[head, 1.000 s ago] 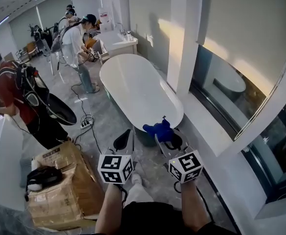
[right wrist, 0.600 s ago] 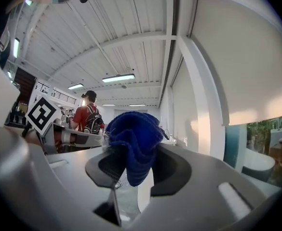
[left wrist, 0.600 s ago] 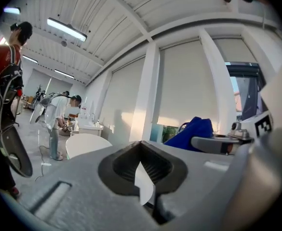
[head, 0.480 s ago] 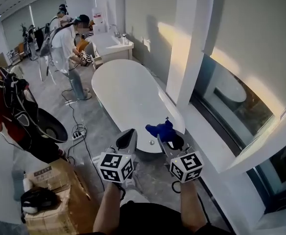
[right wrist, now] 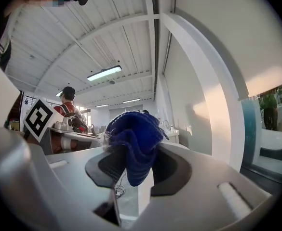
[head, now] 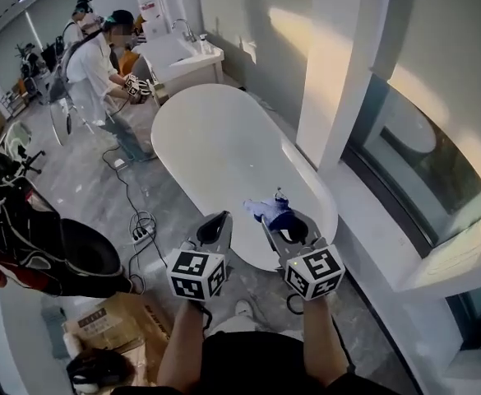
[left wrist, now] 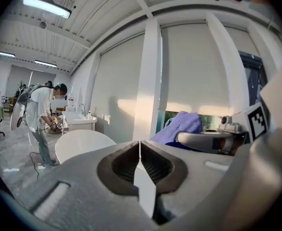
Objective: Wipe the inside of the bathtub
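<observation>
Cloth of blue knit (right wrist: 133, 138) sits clamped in the right gripper (right wrist: 133, 172) over the white oval bathtub (head: 215, 138); the left gripper (left wrist: 140, 153) is closed, empty.

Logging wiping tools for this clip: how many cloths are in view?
1. The blue cloth is clamped in the right gripper, over the near end of the bathtub. The left gripper is shut on nothing. None shows inside the bathtub, though the grippers hide part of it.
</observation>
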A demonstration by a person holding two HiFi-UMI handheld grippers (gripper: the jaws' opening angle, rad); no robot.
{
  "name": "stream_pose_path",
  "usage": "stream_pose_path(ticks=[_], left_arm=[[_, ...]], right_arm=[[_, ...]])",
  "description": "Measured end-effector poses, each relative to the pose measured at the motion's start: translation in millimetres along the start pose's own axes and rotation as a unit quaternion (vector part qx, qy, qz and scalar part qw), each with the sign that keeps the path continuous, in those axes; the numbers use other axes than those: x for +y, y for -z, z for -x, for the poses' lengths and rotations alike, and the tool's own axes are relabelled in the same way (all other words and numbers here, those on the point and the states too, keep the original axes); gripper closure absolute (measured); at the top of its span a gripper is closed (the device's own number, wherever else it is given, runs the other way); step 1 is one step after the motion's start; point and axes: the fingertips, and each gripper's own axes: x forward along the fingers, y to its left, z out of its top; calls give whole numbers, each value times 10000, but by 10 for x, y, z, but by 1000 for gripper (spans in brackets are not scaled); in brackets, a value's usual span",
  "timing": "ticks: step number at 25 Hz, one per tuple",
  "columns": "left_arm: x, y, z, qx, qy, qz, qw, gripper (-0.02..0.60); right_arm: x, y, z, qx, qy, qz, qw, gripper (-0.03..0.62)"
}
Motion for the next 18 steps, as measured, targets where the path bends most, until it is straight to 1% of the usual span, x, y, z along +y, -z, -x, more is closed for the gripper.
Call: stream_pose_path(ticks=[5, 7, 11, 14, 16, 18], left_arm=[[266, 169, -510, 316, -25, 202, 9993, 575], [351, 230, -700, 463, -39, 293, 9985, 575], [408, 336, -1046, 603, -208, 464, 9969, 575], [463, 437, -1276, 570, -491, 581, 9955, 575], [552, 494, -1442, 519, -730, 735, 9933, 575], [612, 557, -1680, 515, -915, 926, 9901, 577]], right_arm=[[-385, 250, -347, 380, 109, -158, 9991, 456], [-537, 335, -502, 552, 76, -251, 9981, 457], [-854, 473, -765, 814, -239, -321, 9959, 457], [-1022, 598, -921, 941, -623, -243, 9933, 457], [-1145, 678, -1023, 1054, -837, -135, 9908, 457], [-1348, 771, -1120, 1283, -970, 125, 9869, 457]])
